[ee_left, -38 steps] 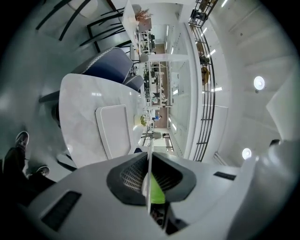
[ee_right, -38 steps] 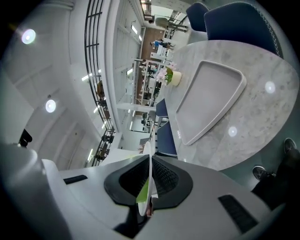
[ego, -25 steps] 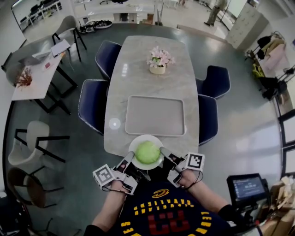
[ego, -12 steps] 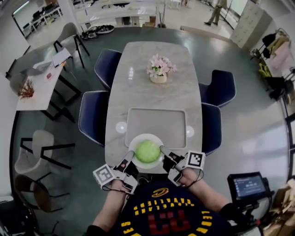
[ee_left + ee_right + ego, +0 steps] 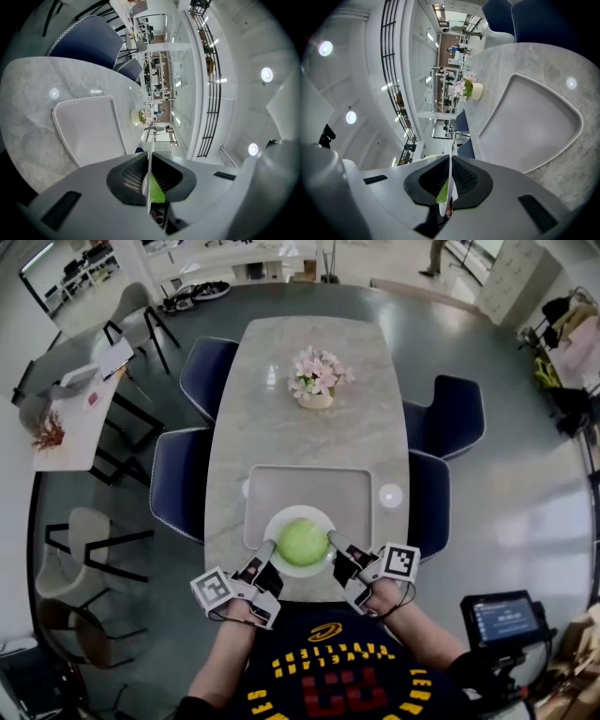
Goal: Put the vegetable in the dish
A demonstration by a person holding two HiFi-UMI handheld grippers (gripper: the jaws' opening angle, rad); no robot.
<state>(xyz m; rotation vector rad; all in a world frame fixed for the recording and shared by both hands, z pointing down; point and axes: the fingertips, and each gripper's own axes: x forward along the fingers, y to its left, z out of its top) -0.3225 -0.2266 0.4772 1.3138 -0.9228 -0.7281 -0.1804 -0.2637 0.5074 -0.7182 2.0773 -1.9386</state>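
A round green cabbage (image 5: 302, 542) sits in a white dish (image 5: 278, 522), which is held over the near edge of the pale tray (image 5: 309, 486). My left gripper (image 5: 267, 552) is shut on the dish's left rim and my right gripper (image 5: 335, 542) is shut on its right rim. In the left gripper view the rim shows edge-on between the jaws of the left gripper (image 5: 149, 174), with a sliver of the cabbage (image 5: 157, 191) behind. The right gripper view shows the same: the right gripper (image 5: 450, 177) clamps the thin rim, beside a strip of green cabbage (image 5: 442, 193).
The marble table (image 5: 309, 437) carries a pot of pink flowers (image 5: 317, 381) at its far end and a small round coaster (image 5: 390, 494) right of the tray. Dark blue chairs (image 5: 176, 482) stand along both long sides. A small screen (image 5: 504, 620) is at my right.
The dish with the cabbage has moved forward from the table's near edge onto the tray's near rim. Both grippers kept their hold and moved with it.
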